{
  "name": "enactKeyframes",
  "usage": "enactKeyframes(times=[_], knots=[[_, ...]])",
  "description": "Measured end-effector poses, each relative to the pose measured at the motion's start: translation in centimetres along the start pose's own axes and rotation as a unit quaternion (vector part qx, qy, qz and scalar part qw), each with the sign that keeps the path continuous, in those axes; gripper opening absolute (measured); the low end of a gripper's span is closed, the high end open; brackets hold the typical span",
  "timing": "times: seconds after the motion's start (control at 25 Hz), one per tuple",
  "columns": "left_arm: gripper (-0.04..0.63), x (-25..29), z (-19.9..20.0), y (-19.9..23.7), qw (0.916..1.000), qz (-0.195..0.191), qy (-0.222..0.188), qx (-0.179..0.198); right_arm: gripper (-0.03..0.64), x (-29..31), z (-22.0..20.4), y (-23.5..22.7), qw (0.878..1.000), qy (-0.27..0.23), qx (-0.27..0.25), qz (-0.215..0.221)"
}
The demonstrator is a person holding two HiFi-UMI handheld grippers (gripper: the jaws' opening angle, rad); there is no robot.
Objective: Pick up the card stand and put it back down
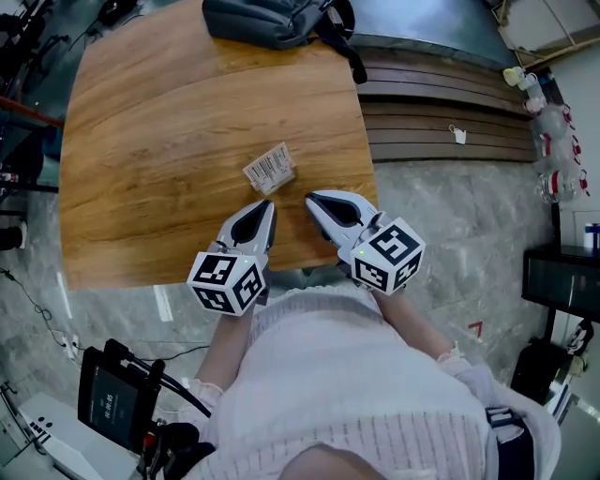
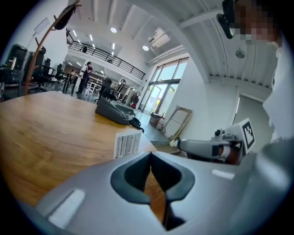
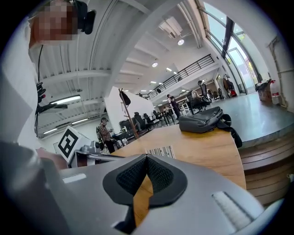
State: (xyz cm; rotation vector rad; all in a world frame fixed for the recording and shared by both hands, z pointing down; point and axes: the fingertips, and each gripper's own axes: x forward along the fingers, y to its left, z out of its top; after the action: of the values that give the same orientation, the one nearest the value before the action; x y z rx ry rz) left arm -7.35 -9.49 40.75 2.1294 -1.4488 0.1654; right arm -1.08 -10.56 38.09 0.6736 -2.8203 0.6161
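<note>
Near the card stand (image 1: 270, 169) hover left gripper (image 1: 269, 206) and right gripper (image 1: 311, 198); gripper views show fingers (image 3: 131, 178) together.

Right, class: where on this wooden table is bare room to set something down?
Bare: the left half of the brown wooden table, and the strip between the dark grey bag at the far edge and the small white barcoded card stand. Crowded: the near edge, where the left gripper and right gripper point at the stand.

wooden table (image 1: 169, 141) | card stand (image 1: 270, 169) near front | likely bag (image 1: 272, 19) at back
</note>
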Motion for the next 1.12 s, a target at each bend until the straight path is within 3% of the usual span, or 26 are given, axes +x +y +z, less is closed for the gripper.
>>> enactKeyframes(times=[0.2,0.6,0.84,1.0,1.12], knots=[[0.008,0.7,0.1,0.7,0.9999,-0.006,0.011,-0.004,-0.003,1.0,-0.8,0.2,1.000,0.019,0.009,0.009],[0.008,2.6,0.2,1.3,0.9986,-0.030,0.036,0.022,-0.004,3.2,-0.9,-0.8,0.999,0.035,0.017,-0.022],[0.008,2.7,-0.8,3.4,0.9952,-0.014,0.055,0.079,-0.004,3.9,-2.1,-1.5,0.998,0.040,0.037,-0.033],[0.008,2.5,-1.1,4.7,0.9940,-0.004,0.061,0.091,-0.004,4.1,-2.7,-1.3,0.997,0.041,0.046,-0.037],[0.079,3.1,-1.9,6.0,0.9941,0.005,0.069,0.083,-0.005,4.6,-3.5,-1.5,0.997,0.043,0.054,-0.035]])
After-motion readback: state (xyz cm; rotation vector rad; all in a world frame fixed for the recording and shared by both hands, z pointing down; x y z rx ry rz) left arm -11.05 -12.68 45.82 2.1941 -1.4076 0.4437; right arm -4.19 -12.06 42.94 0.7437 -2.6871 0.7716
